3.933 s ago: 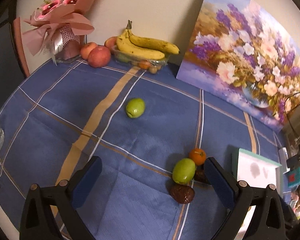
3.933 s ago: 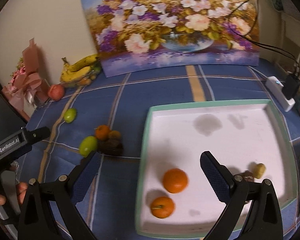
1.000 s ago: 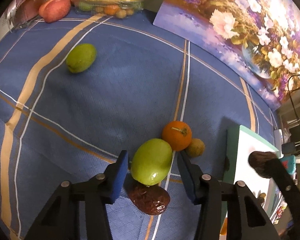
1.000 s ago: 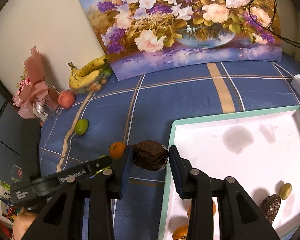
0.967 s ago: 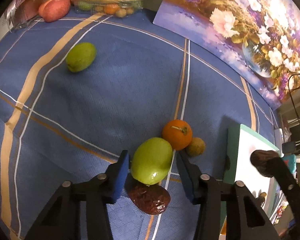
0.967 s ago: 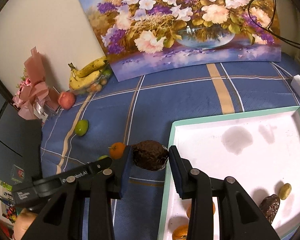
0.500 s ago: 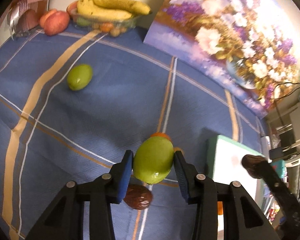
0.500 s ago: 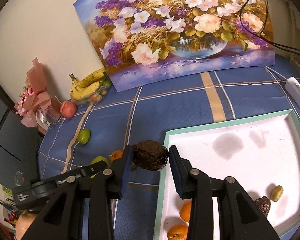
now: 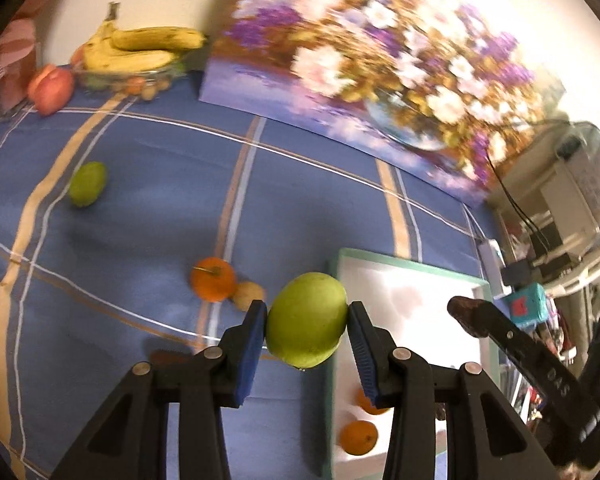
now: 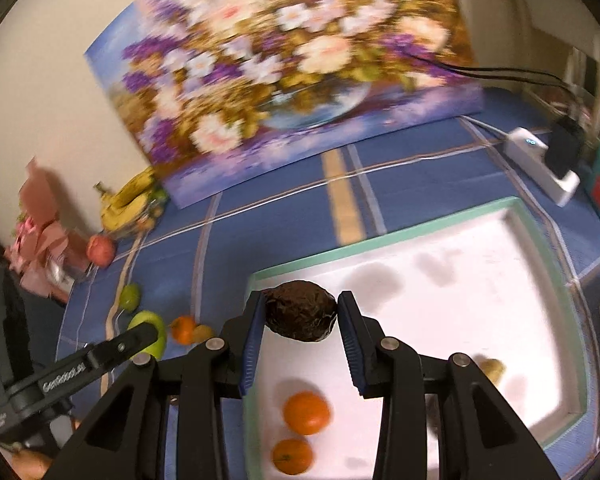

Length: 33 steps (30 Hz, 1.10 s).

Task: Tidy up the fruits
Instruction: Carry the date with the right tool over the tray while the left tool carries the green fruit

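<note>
Above the blue plaid tablecloth [image 9: 140,216], your left gripper [image 9: 307,334] is clamped on a smooth round green fruit [image 9: 306,320], pads pressed to both sides, held near the mint-green rim of the white square tray [image 9: 404,266]. Your right gripper [image 10: 300,318] is closed narrowly on a dark brown wrinkled fruit [image 10: 301,317], over the tray's near-left corner. 2 oranges [image 10: 306,412] lie in the tray. 1 orange [image 9: 213,284] and another green fruit [image 9: 87,183] sit on the cloth.
</note>
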Available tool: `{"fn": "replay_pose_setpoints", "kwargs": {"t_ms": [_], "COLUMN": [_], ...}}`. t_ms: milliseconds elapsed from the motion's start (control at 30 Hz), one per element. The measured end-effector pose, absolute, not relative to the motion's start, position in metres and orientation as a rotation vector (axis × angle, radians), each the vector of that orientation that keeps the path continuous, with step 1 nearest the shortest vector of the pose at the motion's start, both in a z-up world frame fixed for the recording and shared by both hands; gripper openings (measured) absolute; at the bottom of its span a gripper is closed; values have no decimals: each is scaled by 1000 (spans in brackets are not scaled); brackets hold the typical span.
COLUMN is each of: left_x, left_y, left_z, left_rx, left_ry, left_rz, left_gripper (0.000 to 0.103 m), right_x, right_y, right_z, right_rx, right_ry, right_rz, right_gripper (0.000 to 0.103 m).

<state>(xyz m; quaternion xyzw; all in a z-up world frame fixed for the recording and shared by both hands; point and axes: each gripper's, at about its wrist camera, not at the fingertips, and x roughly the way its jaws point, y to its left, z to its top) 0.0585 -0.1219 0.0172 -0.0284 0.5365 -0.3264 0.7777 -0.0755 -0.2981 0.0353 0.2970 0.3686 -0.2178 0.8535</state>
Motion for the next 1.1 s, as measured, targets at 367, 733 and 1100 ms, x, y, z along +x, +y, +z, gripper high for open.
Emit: {"fn": "replay_pose_setpoints", "kwargs": {"t_ms": [367,733,1100], "left_x": [24,9,9], "left_y": [-171,-195,-204], "left_z": [14,5,-23], "left_rx": [45,117,172], "left_ry": [1158,1141,1181], "left_rz": [-796,-832,-804], "left_gripper": [44,44,44], "right_x": [-126,-140,-128], "right_y": [-344,-357,-360], "right_z": [40,45,5], "right_rx": [691,690,709], "right_ry": [735,733,859], "right_rz": [-598,-634,-643], "right_gripper": [39,39,39]}}
